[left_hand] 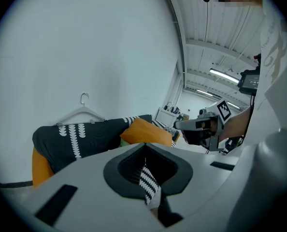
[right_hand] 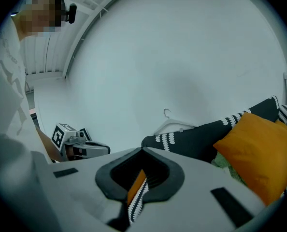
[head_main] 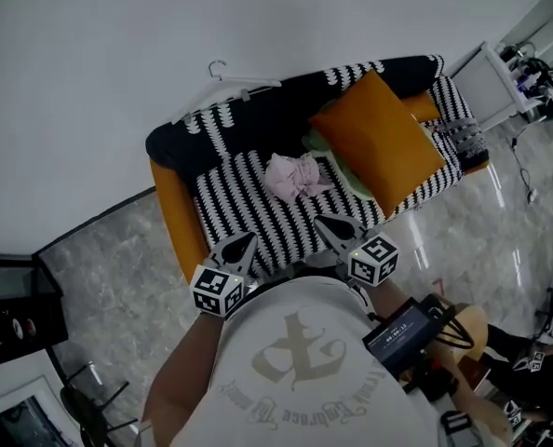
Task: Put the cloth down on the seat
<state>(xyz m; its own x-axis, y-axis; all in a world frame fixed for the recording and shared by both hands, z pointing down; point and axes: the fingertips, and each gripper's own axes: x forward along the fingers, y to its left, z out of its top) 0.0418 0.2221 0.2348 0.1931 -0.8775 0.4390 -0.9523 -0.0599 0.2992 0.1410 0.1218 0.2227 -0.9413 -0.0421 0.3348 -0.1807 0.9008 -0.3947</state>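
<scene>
Both of my grippers are held close in front of my chest, and both are empty. The left gripper has its jaws pressed together with nothing between them. The right gripper is closed in the same way. They sit side by side, a little apart, with their tips pointing at the front edge of the seat.

Just beyond the tips lies the crumpled pale pink cloth. It rests on the seat, near its middle and towards the back, and neither gripper touches it. The seat belongs to an orange sofa draped in a black-and-white patterned cover.

Beside the cloth, on my right, a large square orange cushion leans tilted against the backrest. A pale green fabric shows under its lower edge, just beside the cloth. A white plastic clothes hanger lies on top of the backrest at the left end. Behind the sofa is a plain white wall, and under it a grey marbled floor.
</scene>
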